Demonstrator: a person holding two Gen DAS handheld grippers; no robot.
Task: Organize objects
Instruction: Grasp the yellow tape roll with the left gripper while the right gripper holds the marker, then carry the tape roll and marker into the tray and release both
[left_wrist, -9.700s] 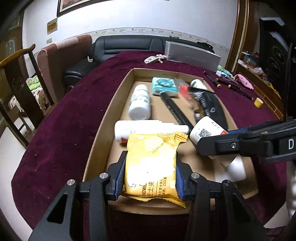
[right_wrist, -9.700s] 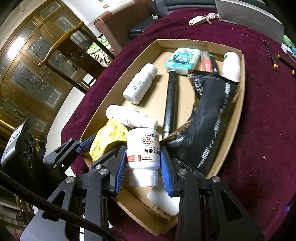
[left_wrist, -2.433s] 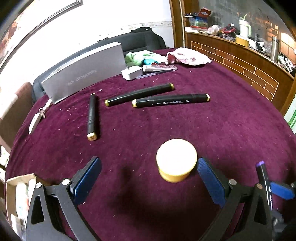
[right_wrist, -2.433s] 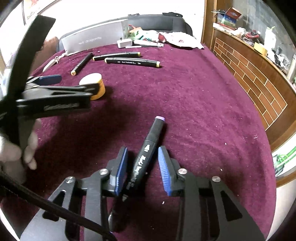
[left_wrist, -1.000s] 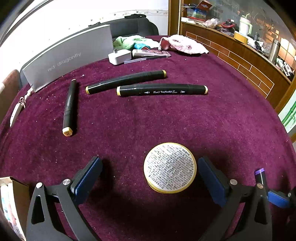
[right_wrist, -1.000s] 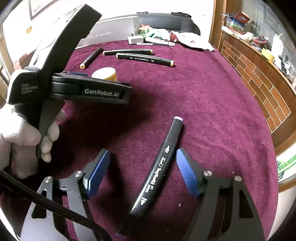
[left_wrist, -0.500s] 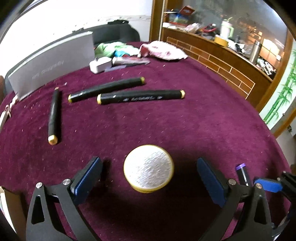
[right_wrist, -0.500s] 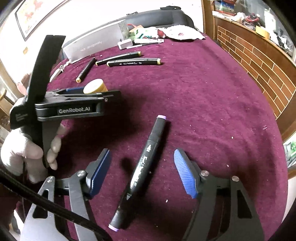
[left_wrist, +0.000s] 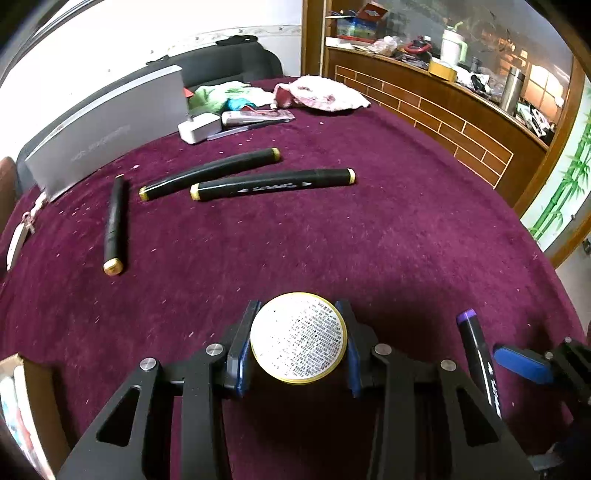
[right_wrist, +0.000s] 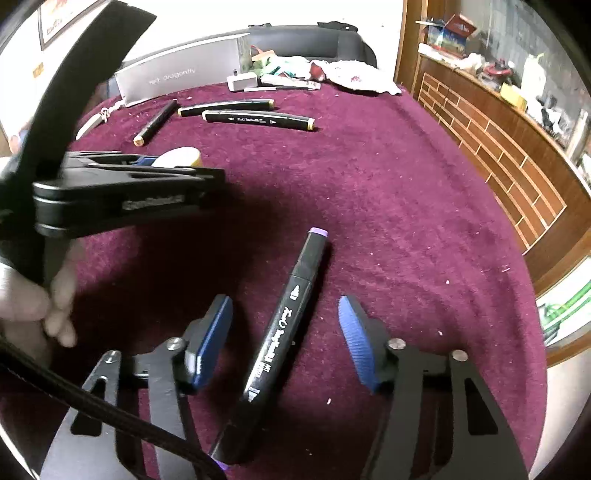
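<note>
Left tool (left_wrist: 298, 350) closed onto tin (left_wrist: 298, 338).

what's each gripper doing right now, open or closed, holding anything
Left gripper: closed on the round yellow tin.
Right gripper: open, holding nothing; the purple-capped marker lies between its fingers.

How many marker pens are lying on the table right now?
4. Three yellow-capped markers lie near the grey box: one, another, a third. The purple-capped marker lies between the open right gripper fingers.

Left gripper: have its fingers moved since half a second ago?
Yes. The left gripper has closed inward onto the yellow tin; the yellow-capped markers on the cloth beyond lie as before.
</note>
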